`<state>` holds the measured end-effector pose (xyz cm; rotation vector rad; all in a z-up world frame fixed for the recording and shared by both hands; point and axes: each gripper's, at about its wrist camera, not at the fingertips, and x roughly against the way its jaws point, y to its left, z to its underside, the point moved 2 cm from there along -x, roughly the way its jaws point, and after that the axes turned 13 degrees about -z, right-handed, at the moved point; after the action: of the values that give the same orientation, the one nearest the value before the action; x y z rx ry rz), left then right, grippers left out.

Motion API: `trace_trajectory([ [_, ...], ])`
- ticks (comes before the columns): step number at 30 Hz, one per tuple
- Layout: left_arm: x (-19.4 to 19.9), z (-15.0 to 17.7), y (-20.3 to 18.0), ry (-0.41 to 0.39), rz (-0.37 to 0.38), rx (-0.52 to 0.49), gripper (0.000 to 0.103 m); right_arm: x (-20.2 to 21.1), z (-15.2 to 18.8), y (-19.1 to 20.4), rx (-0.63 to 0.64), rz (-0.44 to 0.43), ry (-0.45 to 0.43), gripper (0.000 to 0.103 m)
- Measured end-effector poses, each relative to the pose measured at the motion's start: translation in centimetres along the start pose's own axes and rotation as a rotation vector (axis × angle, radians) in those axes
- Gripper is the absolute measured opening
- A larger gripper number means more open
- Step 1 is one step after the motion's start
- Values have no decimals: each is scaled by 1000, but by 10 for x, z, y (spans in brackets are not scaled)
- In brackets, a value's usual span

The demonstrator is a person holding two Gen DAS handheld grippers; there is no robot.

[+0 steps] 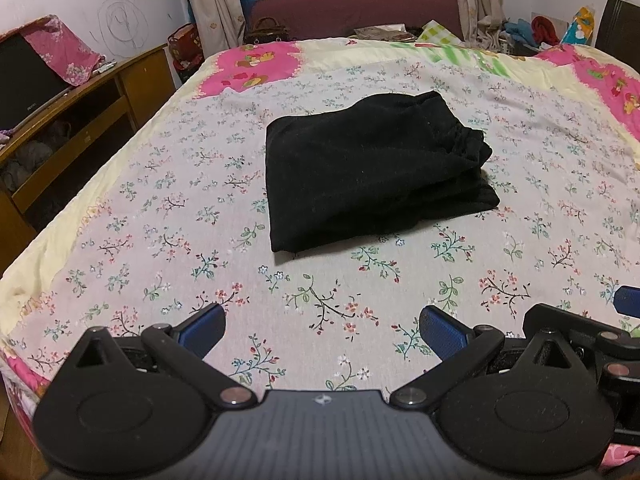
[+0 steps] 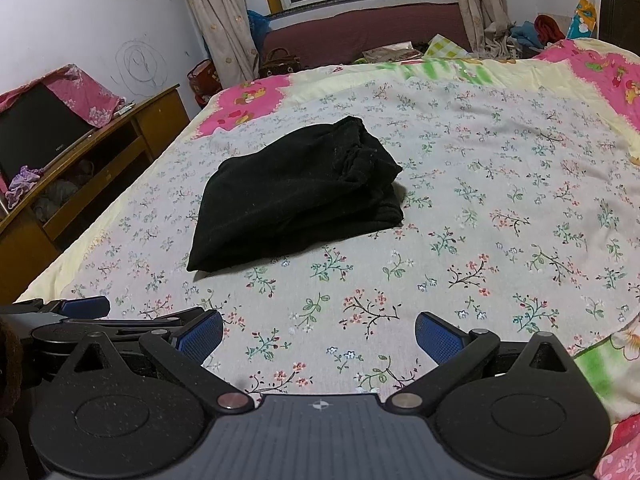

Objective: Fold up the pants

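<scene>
Black pants (image 1: pixel 372 172) lie folded into a compact rectangle in the middle of the floral bedspread (image 1: pixel 168 200); the gathered waistband sits at the far right of the bundle. In the right wrist view the pants (image 2: pixel 296 196) lie left of centre. My left gripper (image 1: pixel 322 334) is open and empty, held above the sheet well short of the pants. My right gripper (image 2: pixel 319 336) is open and empty too, beside the left one, whose blue pad (image 2: pixel 86 307) shows at the left edge.
A wooden cabinet (image 1: pixel 92 120) with a dark screen stands along the bed's left side. Curtains, a window and a maroon bench with bags stand behind the bed. Clothes and bright items are piled at the far right corner (image 1: pixel 548 30).
</scene>
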<state>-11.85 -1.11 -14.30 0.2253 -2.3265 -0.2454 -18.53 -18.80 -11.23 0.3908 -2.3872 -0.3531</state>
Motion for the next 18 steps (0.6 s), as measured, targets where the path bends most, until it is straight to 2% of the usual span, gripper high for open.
trace_trajectory([
  [18, -3, 4, 0, 11, 6, 0, 103, 0, 6, -2, -4, 4, 7, 94],
])
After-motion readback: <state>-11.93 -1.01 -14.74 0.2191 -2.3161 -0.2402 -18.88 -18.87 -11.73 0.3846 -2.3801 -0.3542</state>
